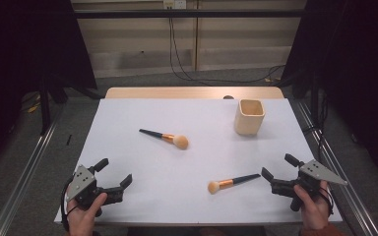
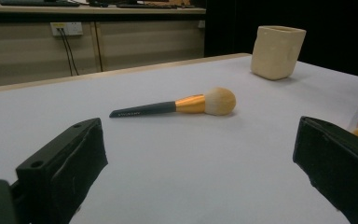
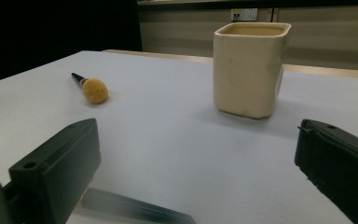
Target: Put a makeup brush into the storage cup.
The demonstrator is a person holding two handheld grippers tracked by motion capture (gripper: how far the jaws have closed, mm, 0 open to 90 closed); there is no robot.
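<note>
1. Table [image 1: 142, 196]: white top, bearing every item below.
2. Cup [image 1: 249, 117]: cream, square-sided, upright in the far right area, apart from both brushes.
3. Left gripper [image 1: 115, 173]: held at the near left corner, jaws spread wide, nothing between them.
4. Right gripper [image 1: 278, 168]: held at the near right edge, jaws spread wide and empty.
5. Far brush [image 1: 165, 137]: lies flat near the table centre, bristle head pointing right, dark handle toward the far left.
6. Near brush [image 1: 233, 182]: lies flat, handle tip just beside the right gripper's jaws, bristle head pointing left.
</note>
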